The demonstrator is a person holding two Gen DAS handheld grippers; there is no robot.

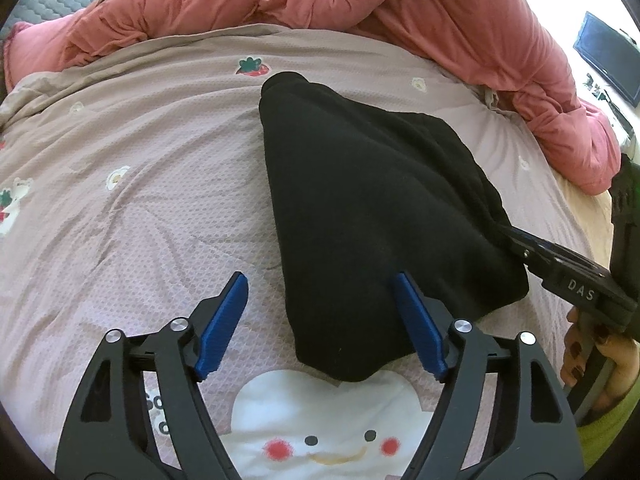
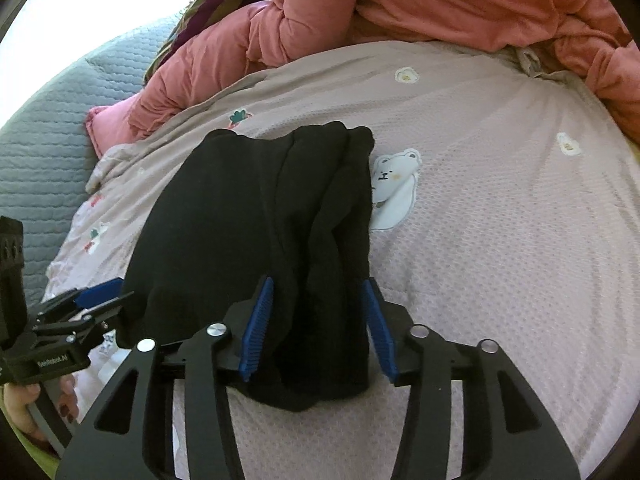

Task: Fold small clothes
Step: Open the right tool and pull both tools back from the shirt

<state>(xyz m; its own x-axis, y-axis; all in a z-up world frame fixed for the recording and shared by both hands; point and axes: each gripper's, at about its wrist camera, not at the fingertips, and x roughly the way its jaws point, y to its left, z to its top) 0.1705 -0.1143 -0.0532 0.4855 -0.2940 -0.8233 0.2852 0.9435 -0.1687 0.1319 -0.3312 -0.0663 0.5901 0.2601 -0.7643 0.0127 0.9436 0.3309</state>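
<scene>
The black garment (image 1: 372, 200) lies already doubled over on the pink quilted bed cover (image 1: 132, 208), roughly in the middle of the bed, its layered folds stacked along the edge that faces my right side. I judge one more fold or a final squaring-up is what remains. To do it well I would take all the stacked layers in one bite near that thick edge, lift only enough to free them from the cover, and carry the edge over in a flat arc so the layers do not slide apart; the left side should pin or lift the opposite corner at the same height so the fold line stays straight.

My right gripper (image 2: 320, 328) sits low over the near end of the cloth, its blue fingers (image 2: 258, 328) apart with the bunched edge running between them; I cannot tell whether they touch the cloth. In the left view it reaches in from the side, tip at the garment's corner. My left gripper (image 1: 326, 320) hovers at the other near corner, fingers wide apart, one over bare cover, the other over the fabric. Behind lies a bunched salmon duvet (image 1: 400, 0).
</scene>
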